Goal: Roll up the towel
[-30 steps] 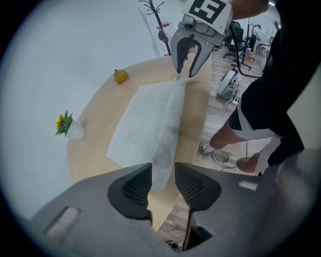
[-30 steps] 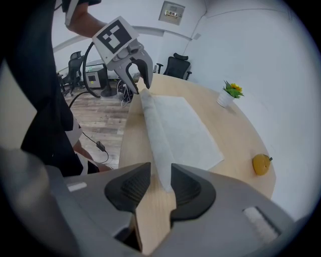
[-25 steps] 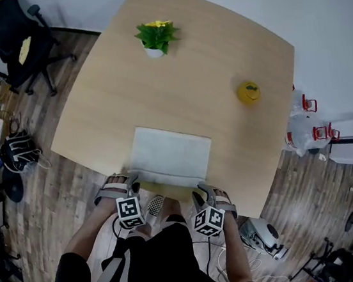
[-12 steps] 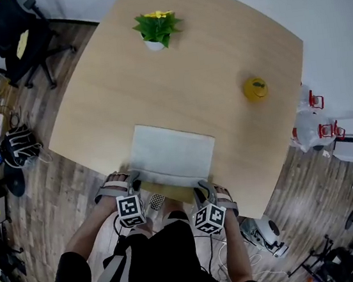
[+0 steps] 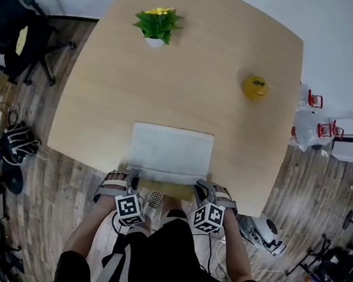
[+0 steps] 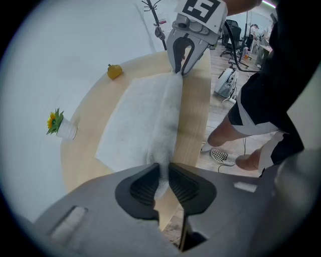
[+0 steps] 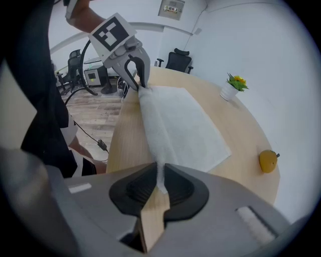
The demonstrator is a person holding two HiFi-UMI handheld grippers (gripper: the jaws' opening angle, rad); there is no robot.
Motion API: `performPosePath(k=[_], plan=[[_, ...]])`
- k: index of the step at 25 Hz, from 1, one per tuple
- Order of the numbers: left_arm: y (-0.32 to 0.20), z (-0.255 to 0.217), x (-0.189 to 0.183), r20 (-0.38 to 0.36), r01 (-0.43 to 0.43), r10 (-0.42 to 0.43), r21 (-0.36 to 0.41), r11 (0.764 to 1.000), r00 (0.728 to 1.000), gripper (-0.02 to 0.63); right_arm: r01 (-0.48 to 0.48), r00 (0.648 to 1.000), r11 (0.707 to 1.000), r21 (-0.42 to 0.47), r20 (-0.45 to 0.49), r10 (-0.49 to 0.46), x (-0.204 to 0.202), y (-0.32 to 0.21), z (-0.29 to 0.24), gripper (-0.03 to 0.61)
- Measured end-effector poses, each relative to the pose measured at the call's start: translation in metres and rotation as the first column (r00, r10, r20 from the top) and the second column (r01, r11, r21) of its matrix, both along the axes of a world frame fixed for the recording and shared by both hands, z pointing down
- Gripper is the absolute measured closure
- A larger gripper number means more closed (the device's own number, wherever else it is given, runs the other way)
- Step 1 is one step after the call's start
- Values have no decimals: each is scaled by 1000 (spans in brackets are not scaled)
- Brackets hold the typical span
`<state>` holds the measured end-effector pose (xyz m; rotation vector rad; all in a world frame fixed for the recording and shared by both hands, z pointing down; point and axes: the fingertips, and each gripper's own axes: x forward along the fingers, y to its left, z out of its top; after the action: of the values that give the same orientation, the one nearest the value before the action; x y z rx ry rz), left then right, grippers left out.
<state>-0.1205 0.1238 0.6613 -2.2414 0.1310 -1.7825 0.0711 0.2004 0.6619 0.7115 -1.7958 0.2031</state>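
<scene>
A white towel (image 5: pixel 170 152) lies flat on the wooden table (image 5: pixel 175 79), close to its near edge. My left gripper (image 5: pixel 132 179) is at the towel's near left corner and my right gripper (image 5: pixel 202 188) at its near right corner. In the left gripper view the towel's near edge (image 6: pixel 165 125) runs bunched from my left gripper (image 6: pixel 162 176) to the right gripper (image 6: pixel 182 56). In the right gripper view the same edge (image 7: pixel 153 130) runs from my right gripper (image 7: pixel 159 181) to the left gripper (image 7: pixel 136 70). Both pairs of jaws have just been closing, and the towel's edge is pinched between the pads.
A small potted plant (image 5: pixel 157 27) stands at the table's far side and a yellow fruit (image 5: pixel 255 87) at the right. The table's near edge (image 5: pixel 170 193) is right under the grippers. An office chair (image 5: pixel 11 36) and cables are on the floor at left.
Both grippers have stayed at the towel's near corners. The towel has not moved on the table. Only the head view has shifted slightly.
</scene>
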Motion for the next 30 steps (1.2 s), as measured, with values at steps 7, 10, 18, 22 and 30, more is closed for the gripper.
performPosePath(k=[7,10,18,22,30], plan=[[27,-3,-7,10,-9,9,-19,1000,1000,549,-4,1000,1000,-22,-2,4,-4,26,-2,535],[37,-5,-10,17,-16,17,-22,1000,1000,549,-7,1000,999,-34,2,7,-8,39,-2,537],[37,-10,-12,23,15,-14,-29,999,1000,544,-31,1000,998,-55,1,32,-10,40,-4,537],[32,-14,-11,36,12,-11,-35,999,999,543,-28,1000,998,-50,1,28,-7,33,-10,535],[23,-15,-9,40,14,-12,-64,998,999,543,-29,999,996,-79,17,31,-4,21,-14,532]])
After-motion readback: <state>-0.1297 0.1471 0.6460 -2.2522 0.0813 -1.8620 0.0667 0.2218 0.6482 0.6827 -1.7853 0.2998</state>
